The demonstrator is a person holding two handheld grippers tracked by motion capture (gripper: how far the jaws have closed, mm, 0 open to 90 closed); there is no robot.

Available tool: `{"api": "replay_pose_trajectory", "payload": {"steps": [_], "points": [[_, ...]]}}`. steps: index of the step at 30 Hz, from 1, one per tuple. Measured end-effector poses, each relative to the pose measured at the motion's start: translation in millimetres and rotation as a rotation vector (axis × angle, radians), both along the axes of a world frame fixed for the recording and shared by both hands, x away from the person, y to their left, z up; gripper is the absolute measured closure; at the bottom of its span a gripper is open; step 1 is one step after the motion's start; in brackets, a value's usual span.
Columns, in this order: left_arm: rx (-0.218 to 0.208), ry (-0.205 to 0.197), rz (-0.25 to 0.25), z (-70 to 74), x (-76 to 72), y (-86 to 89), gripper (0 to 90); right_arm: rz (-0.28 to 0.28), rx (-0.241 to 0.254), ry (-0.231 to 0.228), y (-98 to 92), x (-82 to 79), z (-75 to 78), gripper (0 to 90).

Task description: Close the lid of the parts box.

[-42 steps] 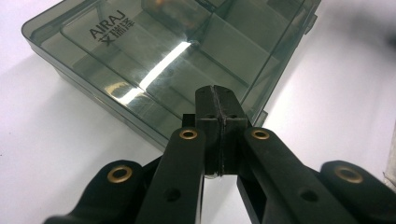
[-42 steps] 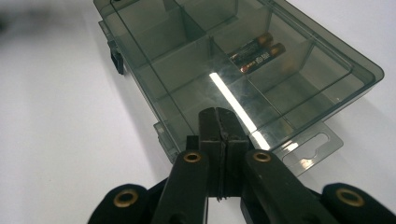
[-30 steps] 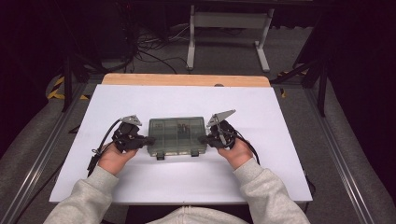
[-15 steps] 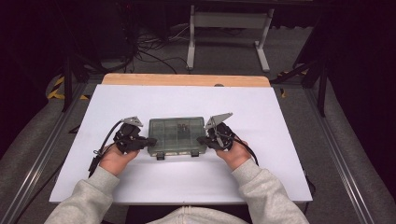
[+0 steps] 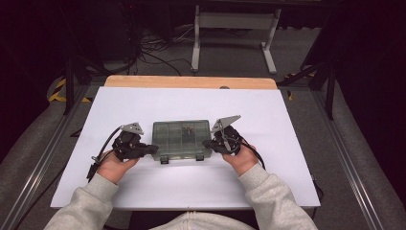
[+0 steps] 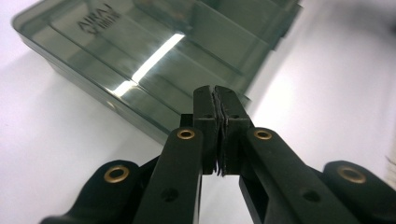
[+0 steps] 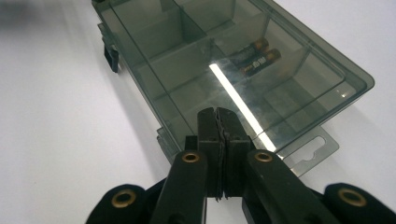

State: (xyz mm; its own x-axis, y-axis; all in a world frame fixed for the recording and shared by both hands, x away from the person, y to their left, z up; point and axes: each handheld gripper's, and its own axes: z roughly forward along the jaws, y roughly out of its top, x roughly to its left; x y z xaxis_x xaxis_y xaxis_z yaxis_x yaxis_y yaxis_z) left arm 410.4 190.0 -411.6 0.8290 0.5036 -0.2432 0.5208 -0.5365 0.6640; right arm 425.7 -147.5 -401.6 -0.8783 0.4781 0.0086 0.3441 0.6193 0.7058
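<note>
A smoky clear plastic compartment box (image 5: pixel 182 138) lies closed in the middle of the white table top (image 5: pixel 143 103). Two batteries (image 7: pixel 252 53) lie in one of its compartments, seen through the lid. My left gripper (image 5: pixel 154 149) is shut and empty, its tips at the box's left end near the front corner. In the left gripper view the pads (image 6: pixel 211 100) meet right at the edge of the box (image 6: pixel 140 51). My right gripper (image 5: pixel 206 143) is shut too, its tips against the right end. The right gripper (image 7: pixel 217 114) points at the side of the box (image 7: pixel 224 60) by its hang tab.
Two small latches (image 5: pixel 164 159) stick out of the box's front edge. A wooden strip (image 5: pixel 191 82) borders the table's far side. Beyond it a metal stand (image 5: pixel 232 33) and cables (image 5: pixel 148 52) lie on the dark floor.
The left gripper has shifted very slightly toward the person along the box's left end. The right gripper and the box have kept still.
</note>
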Motion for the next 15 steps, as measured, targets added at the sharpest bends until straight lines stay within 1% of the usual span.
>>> {"api": "replay_pose_trajectory", "payload": {"steps": [1, 3, 4, 5, 6, 8, 10, 11, 12, 13, 14, 15], "points": [[0.014, 0.019, -0.016, 0.3, -1.1, -0.3, 87.1, 0.004, 0.0, -0.003, -0.4, -0.4, 0.9, 88.8], [0.042, 0.033, -0.045, -0.2, -3.6, -2.4, 86.8, 0.008, 0.0, -0.006, -1.1, -1.4, 2.6, 88.7], [0.054, 0.05, -0.057, -0.9, -4.8, -4.1, 86.9, 0.01, 0.001, -0.006, -1.4, -1.8, 3.4, 88.7], [0.073, 0.055, -0.065, -1.3, -5.1, -5.4, 86.9, 0.01, 0.002, -0.008, -1.8, -2.5, 4.6, 88.6], [0.1, 0.053, -0.076, -2.1, -5.1, -7.3, 87.0, 0.011, 0.005, -0.008, -2.1, -3.0, 5.5, 88.7], [0.141, 0.075, -0.077, -5.0, -5.2, -10.5, 87.2, 0.014, 0.011, -0.013, -2.7, -4.0, 8.5, 88.7], [0.173, 0.095, -0.073, -10.2, -3.0, -12.5, 87.5, 0.017, 0.018, -0.02, -3.4, -4.9, 11.6, 88.7], [0.188, 0.091, -0.071, -12.6, -1.2, -13.0, 87.5, 0.016, 0.019, -0.024, -3.6, -5.2, 12.7, 88.7], [0.203, 0.091, -0.057, -14.5, -0.7, -13.5, 87.5, 0.016, 0.02, -0.024, -3.8, -5.7, 13.4, 88.7], [0.205, 0.091, -0.057, -15.8, 0.6, -13.3, 87.7, 0.015, 0.019, -0.026, -4.1, -5.8, 14.0, 88.7], [0.197, 0.1, -0.056, -17.2, 1.3, -13.2, 88.4, 0.015, 0.021, -0.024, -4.2, -6.0, 14.1, 88.7], [0.201, 0.1, -0.049, -18.1, 1.8, -13.1, 88.4, 0.014, 0.022, -0.025, -4.5, -6.0, 14.2, 88.7]]}}
